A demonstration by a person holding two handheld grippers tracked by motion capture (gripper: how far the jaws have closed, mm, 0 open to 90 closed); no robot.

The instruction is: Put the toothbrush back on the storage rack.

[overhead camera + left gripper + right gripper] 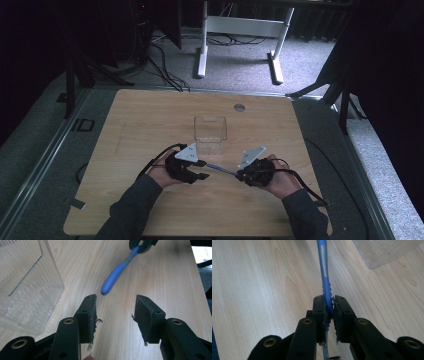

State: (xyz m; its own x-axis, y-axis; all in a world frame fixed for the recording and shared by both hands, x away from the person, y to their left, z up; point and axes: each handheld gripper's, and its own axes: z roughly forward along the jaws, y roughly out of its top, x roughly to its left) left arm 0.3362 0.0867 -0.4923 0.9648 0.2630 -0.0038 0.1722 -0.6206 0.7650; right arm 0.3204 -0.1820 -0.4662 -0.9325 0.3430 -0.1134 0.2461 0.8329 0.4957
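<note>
The right claw [243,175] is clamped on a blue and grey pen [220,169], its jaws pressed against the ridged blue grip in the right gripper view [327,293]. In the high view the pen sticks out from that claw toward ten o'clock, held just above the wooden surface [150,115]. The left claw [202,176] has its jaws wide apart with nothing between them. In the left gripper view [115,315] the pen's blue end [112,280] hangs just beyond the jaw tips, toward twelve o'clock and apart from them. A clear plastic box [210,132] stands upright on the surface near the middle, at twelve o'clock from both claws, near them but not touching.
</note>
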